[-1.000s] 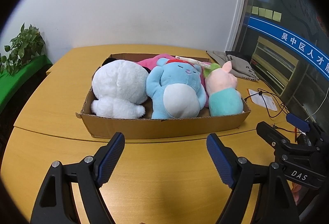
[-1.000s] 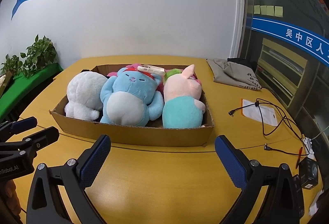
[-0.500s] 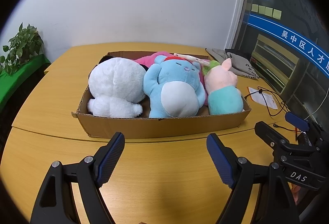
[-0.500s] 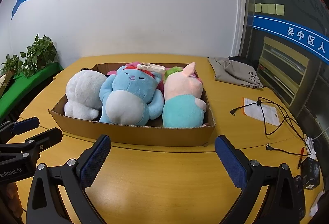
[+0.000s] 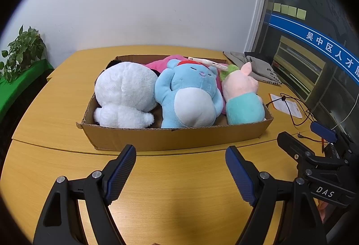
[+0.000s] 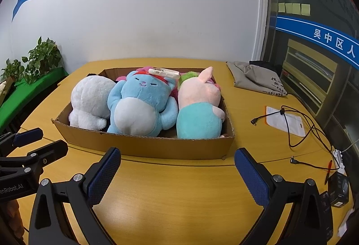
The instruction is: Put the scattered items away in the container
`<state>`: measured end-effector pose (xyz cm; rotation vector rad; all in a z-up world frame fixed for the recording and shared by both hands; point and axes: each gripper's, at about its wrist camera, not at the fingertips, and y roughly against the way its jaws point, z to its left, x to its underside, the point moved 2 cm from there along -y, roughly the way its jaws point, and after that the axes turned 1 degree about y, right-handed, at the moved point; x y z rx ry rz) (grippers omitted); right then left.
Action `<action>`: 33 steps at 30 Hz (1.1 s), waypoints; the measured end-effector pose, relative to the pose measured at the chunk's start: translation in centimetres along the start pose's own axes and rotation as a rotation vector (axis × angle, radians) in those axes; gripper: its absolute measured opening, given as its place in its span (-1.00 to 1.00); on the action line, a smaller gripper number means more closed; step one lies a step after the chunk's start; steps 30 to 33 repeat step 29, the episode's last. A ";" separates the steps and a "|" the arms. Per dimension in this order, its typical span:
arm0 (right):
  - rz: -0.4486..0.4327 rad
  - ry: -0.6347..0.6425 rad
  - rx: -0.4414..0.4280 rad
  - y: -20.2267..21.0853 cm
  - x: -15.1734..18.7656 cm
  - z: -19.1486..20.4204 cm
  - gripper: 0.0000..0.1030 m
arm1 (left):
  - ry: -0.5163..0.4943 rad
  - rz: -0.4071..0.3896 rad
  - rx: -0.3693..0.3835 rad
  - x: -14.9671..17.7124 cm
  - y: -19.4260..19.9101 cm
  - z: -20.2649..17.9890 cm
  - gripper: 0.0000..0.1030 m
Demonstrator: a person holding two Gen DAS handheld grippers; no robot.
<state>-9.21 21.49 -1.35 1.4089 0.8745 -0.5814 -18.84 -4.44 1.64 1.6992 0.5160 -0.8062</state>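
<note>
**Camera arrangement**

Both wrist fisheyes look forward and slightly downward at the shallow brown cardboard box (image 5: 177, 139) (image 6: 143, 144) from near its front wall, the left view from its left, the right from its right.

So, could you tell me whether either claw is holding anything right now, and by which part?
Nothing is held. The left claw and the right claw are both open over the bare table, short of the cardboard box.

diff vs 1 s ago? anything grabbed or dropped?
Nothing grabbed or dropped. The left gripper shifted slightly, so the cardboard box sits a little lower in its view. The right gripper barely moved. Both stay open and empty; the white, blue and pink plush toys stay in the box.
</note>
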 end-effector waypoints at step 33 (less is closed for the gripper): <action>0.031 0.001 -0.011 -1.1 0.4 0.4 0.99 | 0.002 0.044 -0.041 0.4 -1.3 -0.3 0.59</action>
